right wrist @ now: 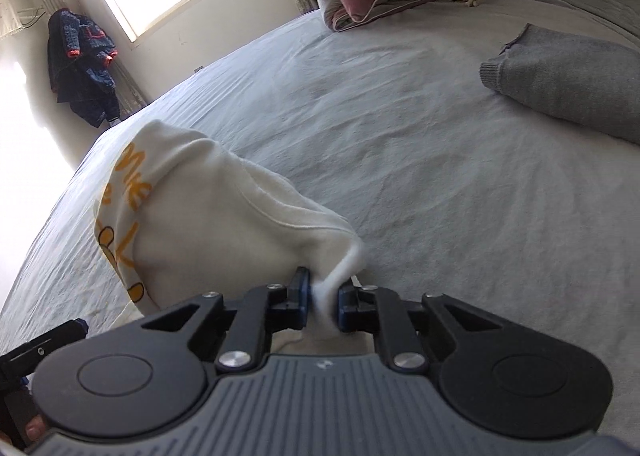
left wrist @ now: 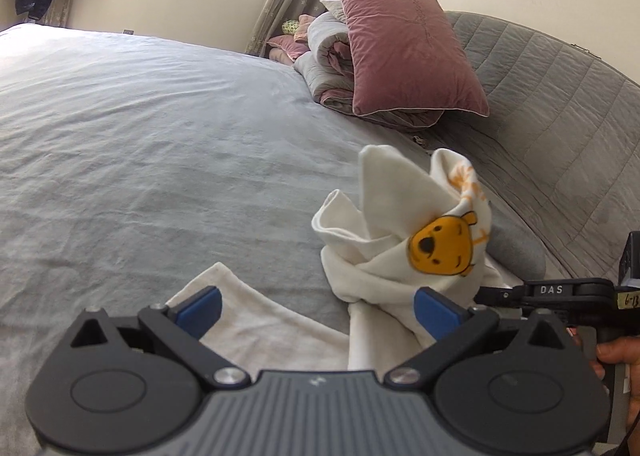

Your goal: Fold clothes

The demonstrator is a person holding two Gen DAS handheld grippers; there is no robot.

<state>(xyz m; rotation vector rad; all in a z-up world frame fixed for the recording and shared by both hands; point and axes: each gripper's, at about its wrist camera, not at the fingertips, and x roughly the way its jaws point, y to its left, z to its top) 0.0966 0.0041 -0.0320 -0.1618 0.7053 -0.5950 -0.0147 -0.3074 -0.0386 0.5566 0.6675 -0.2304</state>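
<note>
A white garment with a yellow bear print (left wrist: 404, 224) hangs bunched above the grey bed sheet (left wrist: 160, 136), lifted at the right of the left wrist view. Its lower part trails onto the sheet between my left gripper's blue pads. My left gripper (left wrist: 318, 310) is open, with cloth lying under it but not pinched. In the right wrist view my right gripper (right wrist: 322, 298) is shut on a fold of the white garment (right wrist: 208, 216), whose orange lettering faces left. The right gripper's black body (left wrist: 560, 292) shows at the right edge of the left wrist view.
A folded grey garment (right wrist: 568, 84) lies on the bed to the right. A pink pillow (left wrist: 404, 44) leans on a rolled duvet (left wrist: 332, 56) by the grey quilted headboard (left wrist: 560, 104). A dark jacket (right wrist: 80, 64) hangs near the window. A hand (left wrist: 616, 356) grips the right tool.
</note>
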